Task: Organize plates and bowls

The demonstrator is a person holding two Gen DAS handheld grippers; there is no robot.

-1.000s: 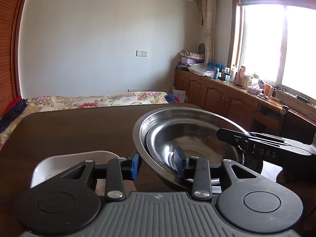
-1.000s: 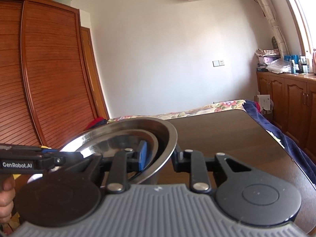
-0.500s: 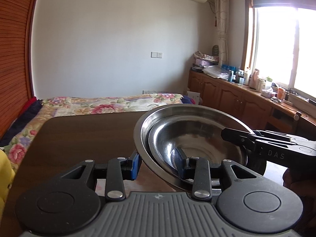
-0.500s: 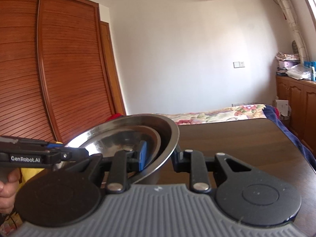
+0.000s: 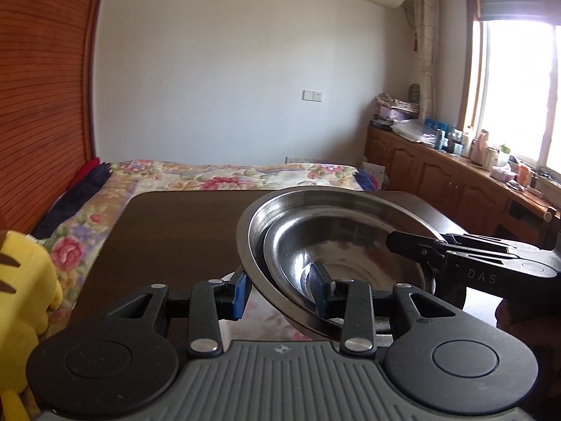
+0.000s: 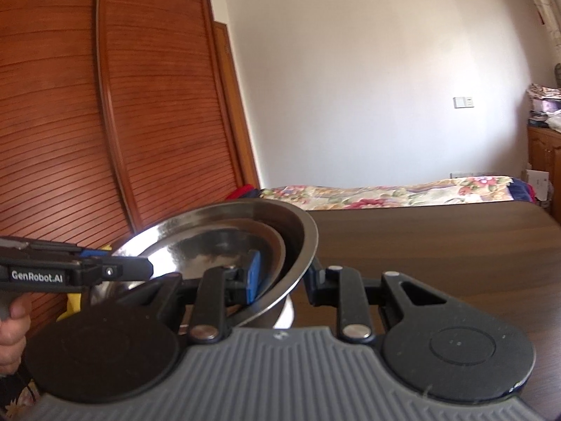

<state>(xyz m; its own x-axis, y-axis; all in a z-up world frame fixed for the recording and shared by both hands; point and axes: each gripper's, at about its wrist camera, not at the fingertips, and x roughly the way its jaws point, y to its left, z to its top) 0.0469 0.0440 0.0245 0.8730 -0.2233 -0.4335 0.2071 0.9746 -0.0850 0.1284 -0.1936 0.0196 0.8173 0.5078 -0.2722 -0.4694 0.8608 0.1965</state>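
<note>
Two nested stainless-steel bowls [image 5: 336,242] are being held in the air above the dark wooden surface [image 5: 175,231], the smaller bowl [image 5: 350,256] sitting inside the larger one. The stack is round, so no long axis is showing; its open mouth is facing up and is tilting toward the left gripper's camera, with the near rim dipping low at 6 o'clock in the left wrist view.

The left gripper [image 5: 282,289] is clamping the near-left rim of the stack: its jaws are standing narrow, one blue pad [image 5: 240,293] pressing on the outside wall and the other reaching inside the bowls. The right gripper [image 6: 280,280] is gripping the opposite rim in the same way, its jaws narrow, with a blue pad [image 6: 253,277] lying against the inner wall and the other finger sitting outside under the rim.

In the left wrist view the right gripper is entering at 3 o'clock; in the right wrist view the left gripper is entering at 9 o'clock, with a hand [image 6: 12,336] wrapping its handle. Under the bowls, a white dish [image 6: 284,315] is showing partly on the surface. A yellow plush toy [image 5: 24,298] is sitting at 8 o'clock, and a bed with a floral cover [image 5: 228,175] is lying beyond the surface's far edge.
</note>
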